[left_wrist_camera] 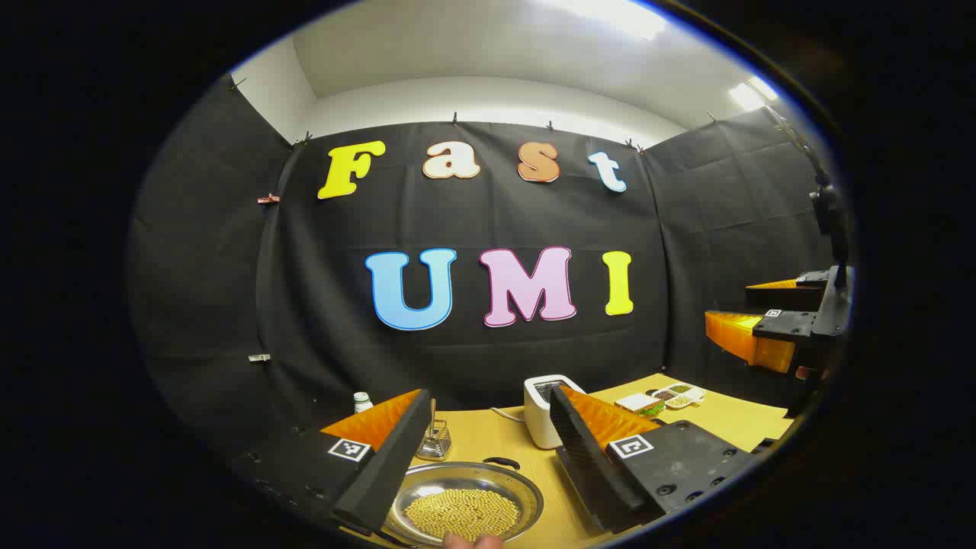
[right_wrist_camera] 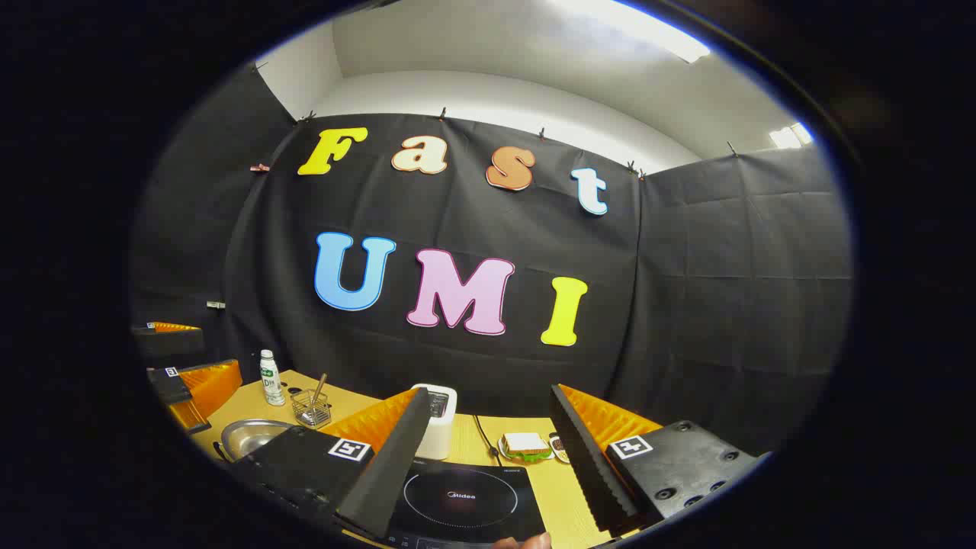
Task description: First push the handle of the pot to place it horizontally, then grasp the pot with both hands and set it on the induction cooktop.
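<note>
Both views bright up top, lit by ceiling light panels that blow out to white glare. The white ceiling is washed, while the black cloth wall below the panels stays dark but readable. Strong fisheye bending: wall seams and the surface curve toward the rim, with a thin blue fringe at the edge. Centre sharp, no motion blur. Soft sheen on the metal pot and a faint reflection on the glossy cooktop. Shadows soft, weak.
</note>
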The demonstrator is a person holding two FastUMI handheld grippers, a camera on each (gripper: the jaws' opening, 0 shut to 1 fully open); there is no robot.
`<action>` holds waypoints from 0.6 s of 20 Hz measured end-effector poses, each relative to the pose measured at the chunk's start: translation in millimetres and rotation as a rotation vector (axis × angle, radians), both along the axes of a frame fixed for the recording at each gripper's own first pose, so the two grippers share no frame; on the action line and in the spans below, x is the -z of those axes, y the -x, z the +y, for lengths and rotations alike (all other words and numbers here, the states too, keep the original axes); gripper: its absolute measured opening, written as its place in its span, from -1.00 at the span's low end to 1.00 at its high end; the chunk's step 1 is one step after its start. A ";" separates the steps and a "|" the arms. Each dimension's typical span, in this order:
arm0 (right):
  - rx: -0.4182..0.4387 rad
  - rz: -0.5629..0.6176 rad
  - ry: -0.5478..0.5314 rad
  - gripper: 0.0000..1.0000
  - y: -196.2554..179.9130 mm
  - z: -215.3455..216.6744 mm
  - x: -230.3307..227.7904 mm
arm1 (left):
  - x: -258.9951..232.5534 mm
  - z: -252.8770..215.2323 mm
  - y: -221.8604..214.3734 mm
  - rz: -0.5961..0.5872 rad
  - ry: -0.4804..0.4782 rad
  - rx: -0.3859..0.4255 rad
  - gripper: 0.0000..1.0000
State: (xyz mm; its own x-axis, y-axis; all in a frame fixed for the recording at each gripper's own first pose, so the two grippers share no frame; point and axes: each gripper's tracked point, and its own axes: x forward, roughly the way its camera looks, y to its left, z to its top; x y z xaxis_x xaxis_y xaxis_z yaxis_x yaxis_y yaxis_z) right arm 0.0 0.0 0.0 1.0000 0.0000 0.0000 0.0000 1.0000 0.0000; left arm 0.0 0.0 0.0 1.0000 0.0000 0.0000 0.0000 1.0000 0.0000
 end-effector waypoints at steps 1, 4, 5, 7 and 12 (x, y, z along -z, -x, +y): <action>0.000 -0.001 0.000 0.92 -0.7 -0.6 1.3 | 0.9 -0.4 0.7 0.000 -0.001 -0.002 0.95; 0.000 -0.002 0.003 0.95 -1.6 -2.3 1.5 | 0.1 -0.4 1.9 -0.002 0.000 -0.007 0.94; 0.001 -0.003 0.003 0.95 -1.4 -3.1 1.0 | 0.9 -0.3 2.0 -0.001 0.002 -0.009 0.94; 0.003 -0.003 0.001 0.95 -0.3 -4.2 0.9 | 2.2 0.2 2.0 0.002 0.002 -0.013 0.94; 0.003 -0.001 0.001 0.95 -1.9 -3.4 1.4 | 3.1 2.4 1.1 0.008 0.005 -0.019 0.94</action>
